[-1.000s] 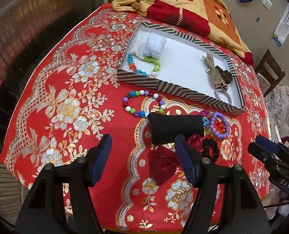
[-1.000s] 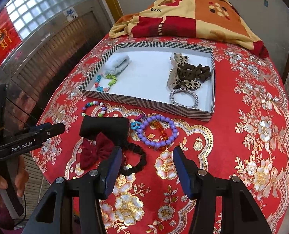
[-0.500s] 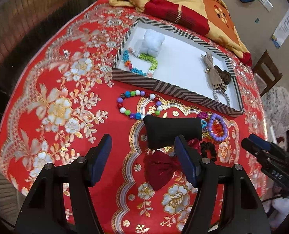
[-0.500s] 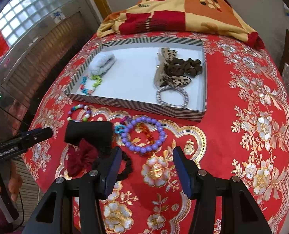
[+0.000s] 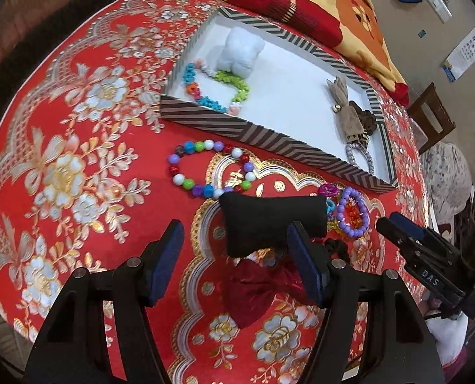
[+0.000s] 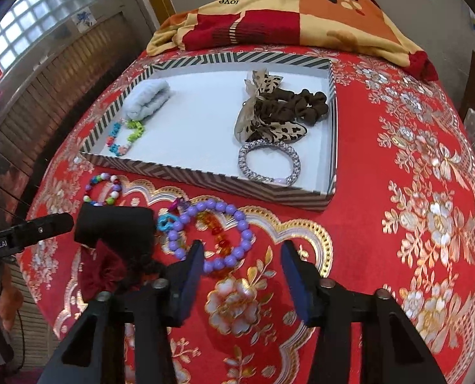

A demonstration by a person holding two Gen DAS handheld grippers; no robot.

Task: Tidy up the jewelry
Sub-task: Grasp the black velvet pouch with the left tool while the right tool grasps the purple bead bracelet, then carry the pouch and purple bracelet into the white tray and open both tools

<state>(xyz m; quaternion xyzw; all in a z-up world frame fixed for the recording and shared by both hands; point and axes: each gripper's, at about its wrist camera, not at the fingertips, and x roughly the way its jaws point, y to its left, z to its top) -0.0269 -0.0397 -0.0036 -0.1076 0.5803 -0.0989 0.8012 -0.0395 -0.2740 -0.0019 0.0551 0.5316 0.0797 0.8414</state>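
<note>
Right wrist view: your right gripper (image 6: pixel 242 257) has just narrowed, nothing pinched, above the purple bead bracelet (image 6: pixel 210 235) near the table's front edge. Left gripper (image 5: pixel 234 243) gapes wide; "love" reads on the blanket (image 6: pixel 288 9).

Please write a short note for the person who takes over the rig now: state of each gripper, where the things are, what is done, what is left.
Left gripper: open, empty, over the black pillow.
Right gripper: open, empty, jaws just narrowed, at the purple bead bracelet.
Done, in the striped tray: silver bracelet, brown scrunchie, leopard bow, flower-bead bracelet, white roll.
Left on the cloth: purple bracelet, multicolour bracelet, pillow, dark red bow, black scrunchie.
</note>
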